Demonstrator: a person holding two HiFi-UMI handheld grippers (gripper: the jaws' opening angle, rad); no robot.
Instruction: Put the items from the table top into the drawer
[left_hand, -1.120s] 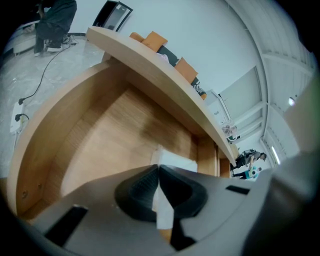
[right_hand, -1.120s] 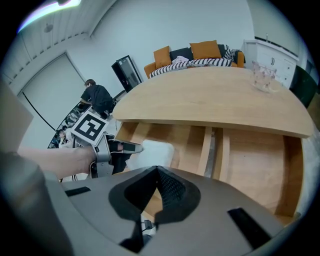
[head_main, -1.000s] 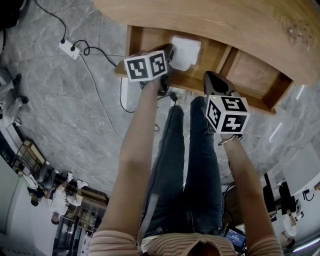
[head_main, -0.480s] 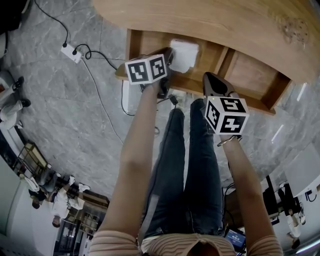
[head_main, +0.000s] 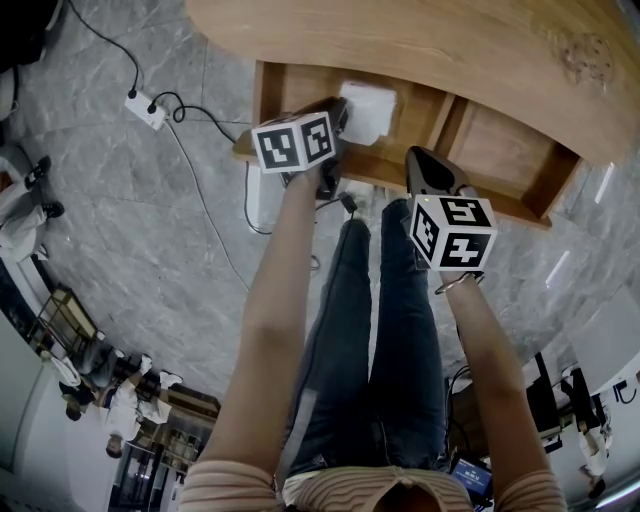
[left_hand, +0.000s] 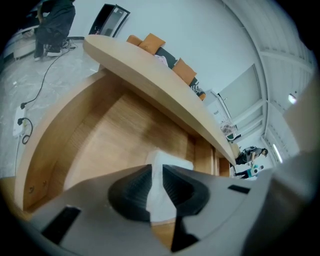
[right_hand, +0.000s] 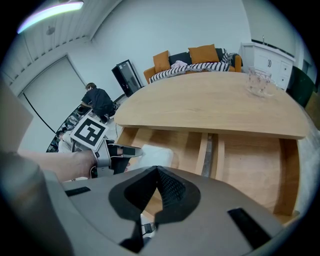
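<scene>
I'm watching the rounded table top (head_main: 450, 40) overhanging the open drawer (head_main: 290, 85). A clear glass (right_hand: 257, 80) is standing on it, and a power strip (head_main: 140, 97) is lying on the grey marble floor (head_main: 120, 220). The wood is showing smooth and pale. A soft white square pack (head_main: 372, 105) is lying in the drawer's left compartment. My left gripper (head_main: 340, 108) has just been opening its jaws, released, with the pack showing in the narrow gap between them. My right gripper (head_main: 413, 150) is hanging clenched on nothing.
</scene>
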